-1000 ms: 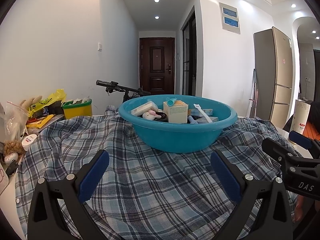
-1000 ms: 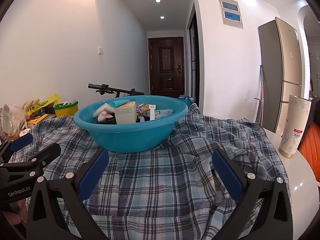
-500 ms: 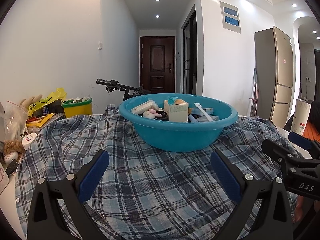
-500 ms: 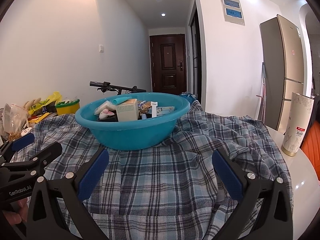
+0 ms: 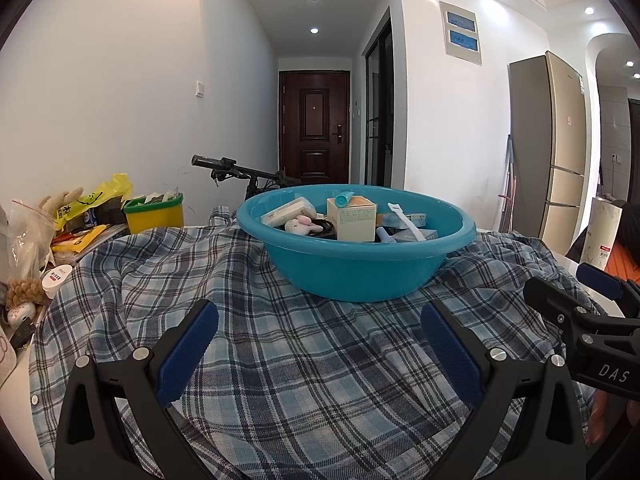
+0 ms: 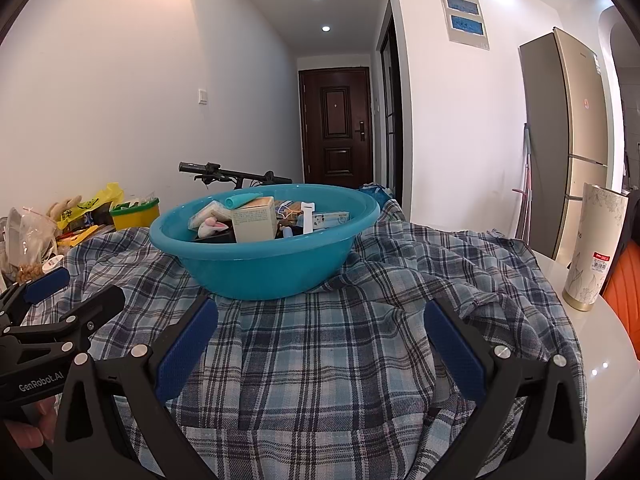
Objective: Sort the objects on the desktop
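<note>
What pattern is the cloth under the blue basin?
Blue, white and dark navy plaid cloth, clearest in the right wrist view.

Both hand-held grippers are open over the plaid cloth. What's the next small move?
Probably ease the right hand-held gripper forward over the teal basin rim toward the upright cream box: both are open and empty, and the objects to sort sit in the basin.

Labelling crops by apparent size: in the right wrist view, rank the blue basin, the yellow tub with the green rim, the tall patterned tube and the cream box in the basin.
1. blue basin
2. tall patterned tube, though it stands nearer the camera
3. cream box and yellow tub: too alike to rank; the tub sits farther back.
</note>
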